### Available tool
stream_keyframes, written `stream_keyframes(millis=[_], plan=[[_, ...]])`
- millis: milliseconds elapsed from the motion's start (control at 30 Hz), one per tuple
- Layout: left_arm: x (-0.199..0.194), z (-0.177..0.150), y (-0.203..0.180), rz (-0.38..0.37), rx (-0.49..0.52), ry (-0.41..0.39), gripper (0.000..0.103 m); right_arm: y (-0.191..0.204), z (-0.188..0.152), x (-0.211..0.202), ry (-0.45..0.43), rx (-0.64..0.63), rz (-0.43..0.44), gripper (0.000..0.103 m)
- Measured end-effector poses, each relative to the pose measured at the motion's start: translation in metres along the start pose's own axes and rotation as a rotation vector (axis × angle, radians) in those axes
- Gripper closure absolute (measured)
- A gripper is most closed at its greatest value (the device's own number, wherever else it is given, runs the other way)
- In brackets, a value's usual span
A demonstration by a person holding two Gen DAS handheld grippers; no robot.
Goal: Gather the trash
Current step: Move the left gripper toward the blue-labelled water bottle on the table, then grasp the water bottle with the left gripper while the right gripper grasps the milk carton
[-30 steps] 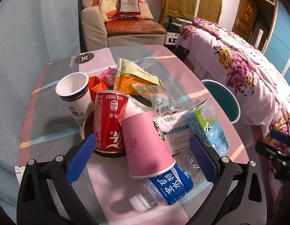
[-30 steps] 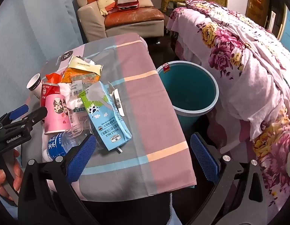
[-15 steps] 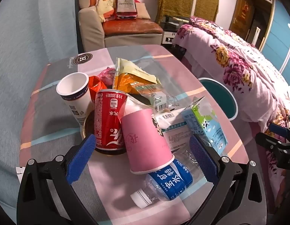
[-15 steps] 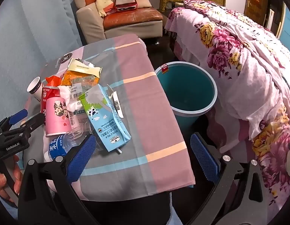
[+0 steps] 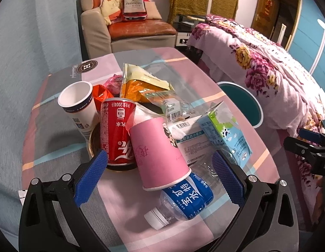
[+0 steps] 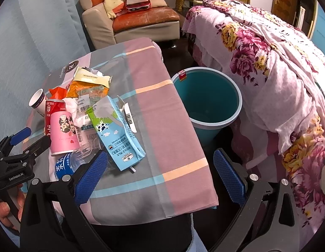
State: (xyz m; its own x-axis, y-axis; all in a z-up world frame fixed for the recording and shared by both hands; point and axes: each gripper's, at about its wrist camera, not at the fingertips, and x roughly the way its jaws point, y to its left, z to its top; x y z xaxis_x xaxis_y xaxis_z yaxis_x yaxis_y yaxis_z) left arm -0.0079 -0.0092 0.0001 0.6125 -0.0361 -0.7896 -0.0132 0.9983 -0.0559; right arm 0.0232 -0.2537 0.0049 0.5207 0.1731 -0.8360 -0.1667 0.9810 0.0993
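If we grab the pink cup [image 5: 160, 153] w/ the left gripper [image 5: 157, 177] — both grippers gaping, empty — the can [image 5: 117, 132] beside it may topple.

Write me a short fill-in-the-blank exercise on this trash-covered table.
1. The pink paper cup stands ____ down.
2. The clear water bottle with the blue label has a ____ cap.
3. The teal waste bin stands ____ the table.
4. Both grippers, left and right, are ____.

Answers: upside; white; beside; open
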Motion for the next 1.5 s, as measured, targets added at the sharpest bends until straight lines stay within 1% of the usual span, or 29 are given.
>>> stream_keyframes(millis=[333, 867, 1167, 1333, 1400, 1500], plan=[[0.0, 0.0, 0.0, 0.0, 0.003, 0.0, 0.003, 0.001, 0.001, -0.001, -0.003, -0.003, -0.005, 0.006], [-0.002, -0.002, -0.004, -0.008, 0.01, -0.002, 0.003, 0.002, 0.001, -0.002, 0.004, -0.009, -0.037, 0.006], [-0.002, -0.005, -0.008, -0.018, 0.021, 0.007, 0.003, 0.002, -0.001, -0.003, 0.007, -0.016, -0.022, 0.006], [0.001, -0.011, -0.013, -0.06, 0.086, 0.037, 0.003, 0.001, -0.002, -0.002, 0.026, -0.007, -0.008, 0.006], [0.003, -0.014, -0.019, -0.068, 0.135, 0.054, 0.003, 0.0, -0.003, -0.001, 0.028, -0.001, -0.005, 0.006], [0.004, -0.021, -0.035, -0.072, 0.235, 0.072, 0.003, -0.002, -0.004, 0.0, 0.033, 0.012, 0.003, 0.006]])
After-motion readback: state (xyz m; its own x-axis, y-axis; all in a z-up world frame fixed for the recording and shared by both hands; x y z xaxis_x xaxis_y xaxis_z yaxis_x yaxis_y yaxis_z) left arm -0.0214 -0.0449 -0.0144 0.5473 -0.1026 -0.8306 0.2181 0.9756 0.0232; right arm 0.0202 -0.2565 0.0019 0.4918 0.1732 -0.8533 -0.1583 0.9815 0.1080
